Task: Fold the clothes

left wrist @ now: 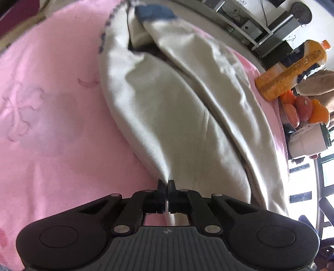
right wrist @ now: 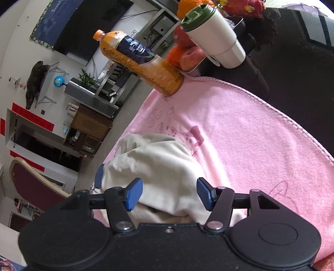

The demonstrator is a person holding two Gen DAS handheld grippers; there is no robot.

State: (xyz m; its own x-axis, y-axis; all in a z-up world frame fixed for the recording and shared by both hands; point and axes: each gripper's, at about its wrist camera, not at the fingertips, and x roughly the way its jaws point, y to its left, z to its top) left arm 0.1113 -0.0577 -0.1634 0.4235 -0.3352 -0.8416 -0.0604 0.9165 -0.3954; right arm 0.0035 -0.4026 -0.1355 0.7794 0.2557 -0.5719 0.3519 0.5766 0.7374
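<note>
Cream garment [left wrist: 173,116] lies on the pink towel [left wrist: 52,129], with a blue band [left wrist: 153,11] at its far end; what kind of garment it is I cannot tell. In the left wrist view its long axis runs from the left gripper [left wrist: 166,185] at 6 o'clock up to the blue band at about 12 o'clock, bowed a little toward 1 o'clock; a dark crease down the middle splits it into two long lobes. The left gripper's fingers are drawn together with only a sliver between them, and the near tip of the cloth runs right into that sliver, so I judge it pinched there, though the contact itself is partly hidden. In the right wrist view the right gripper [right wrist: 169,193] stands wide open, holding nothing; a bunched mound of the garment fills the space between the blue pads [right wrist: 133,195] and extends toward 11 o'clock, with a blue edge showing at 9 o'clock. Orange bottle [right wrist: 142,62] and white cup [right wrist: 217,39] stand past the towel's far edge at 12 to 1 o'clock, well apart from the cloth. Judgement: the left gripper has an end and the right is directly over cloth; any fold would turn across the long axis. How many folds the cloth already carries is not settled here.
</note>
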